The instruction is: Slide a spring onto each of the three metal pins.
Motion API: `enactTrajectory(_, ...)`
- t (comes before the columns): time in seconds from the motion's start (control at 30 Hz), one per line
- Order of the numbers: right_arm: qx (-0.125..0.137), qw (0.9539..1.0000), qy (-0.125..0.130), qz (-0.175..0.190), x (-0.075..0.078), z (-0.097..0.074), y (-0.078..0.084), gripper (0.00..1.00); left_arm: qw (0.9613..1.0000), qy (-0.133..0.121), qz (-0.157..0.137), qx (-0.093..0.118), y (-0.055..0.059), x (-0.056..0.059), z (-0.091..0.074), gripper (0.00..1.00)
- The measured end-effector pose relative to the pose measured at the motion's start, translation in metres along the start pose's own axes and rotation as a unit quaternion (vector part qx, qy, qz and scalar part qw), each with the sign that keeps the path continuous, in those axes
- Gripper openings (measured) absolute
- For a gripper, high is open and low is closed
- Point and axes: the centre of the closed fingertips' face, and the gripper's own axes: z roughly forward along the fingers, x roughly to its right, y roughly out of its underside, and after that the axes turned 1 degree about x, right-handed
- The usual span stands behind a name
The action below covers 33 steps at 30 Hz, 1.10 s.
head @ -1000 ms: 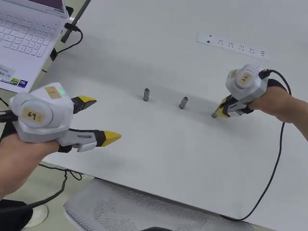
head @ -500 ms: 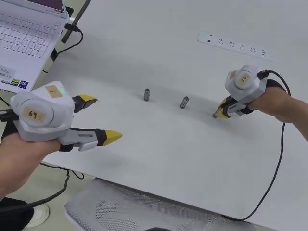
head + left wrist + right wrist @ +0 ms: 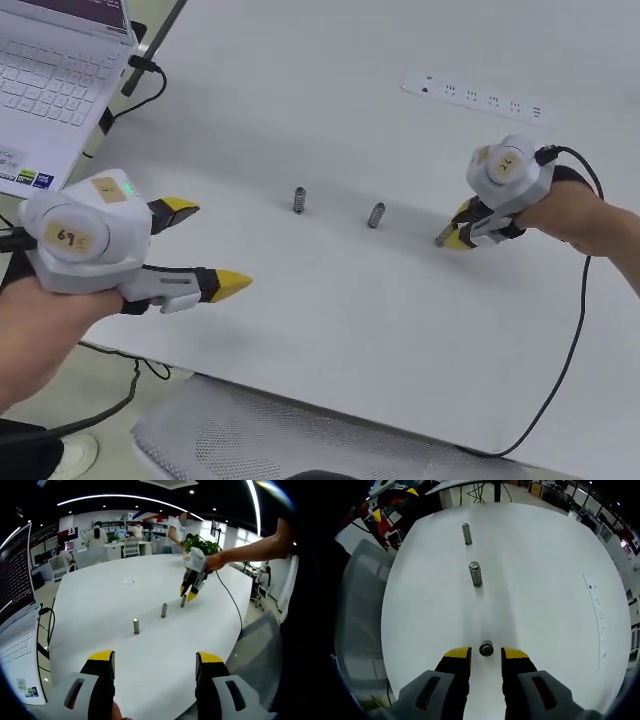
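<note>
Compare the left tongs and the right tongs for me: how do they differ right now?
The left tongs gape wide around nothing; the right tongs stand narrower, with the end pin between their tips, not visibly clamped. The left tongs hover well away from that pin, near the front edge of the table; the right tongs are low, close to the tabletop. Both have yellow tips and white bodies.

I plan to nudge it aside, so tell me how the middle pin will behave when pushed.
The middle pin stands upright and slim, with no visible holder on the white table, so a sideways push would probably tip it. Being round, it may then roll on the smooth top. Its coiled spring could give jaws some grip.
</note>
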Motion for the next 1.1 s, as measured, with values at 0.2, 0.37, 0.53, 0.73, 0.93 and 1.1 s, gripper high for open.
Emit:
enactTrajectory(0.2,0.021,0.9995,0.01,0.02,0.002,-0.008,-0.001,0.23,1.0,0.001,0.004,0.001,-0.002,0.001,0.0,0.61)
enactTrajectory(0.37,0.046,0.9977,0.019,0.046,0.004,-0.015,-0.002,0.24,1.0,0.002,0.004,0.005,-0.004,0.002,0.001,0.61)
enactTrajectory(0.53,0.079,0.9932,0.027,0.08,0.003,-0.024,-0.003,0.25,1.0,0.004,0.004,0.006,-0.004,0.003,0.003,0.61)
enactTrajectory(0.73,0.117,0.9856,0.037,0.116,0.001,-0.035,-0.005,0.28,0.9999,0.007,0.003,0.007,-0.005,0.005,0.005,0.61)
enactTrajectory(0.93,0.158,0.9744,0.042,0.155,-0.002,-0.044,-0.007,0.31,0.9999,0.009,0.002,0.01,-0.007,0.006,0.007,0.61)
enactTrajectory(1.1,0.175,0.9688,0.049,0.169,-0.006,-0.05,-0.006,0.32,0.9999,0.01,0.003,0.011,-0.009,0.006,0.008,0.61)
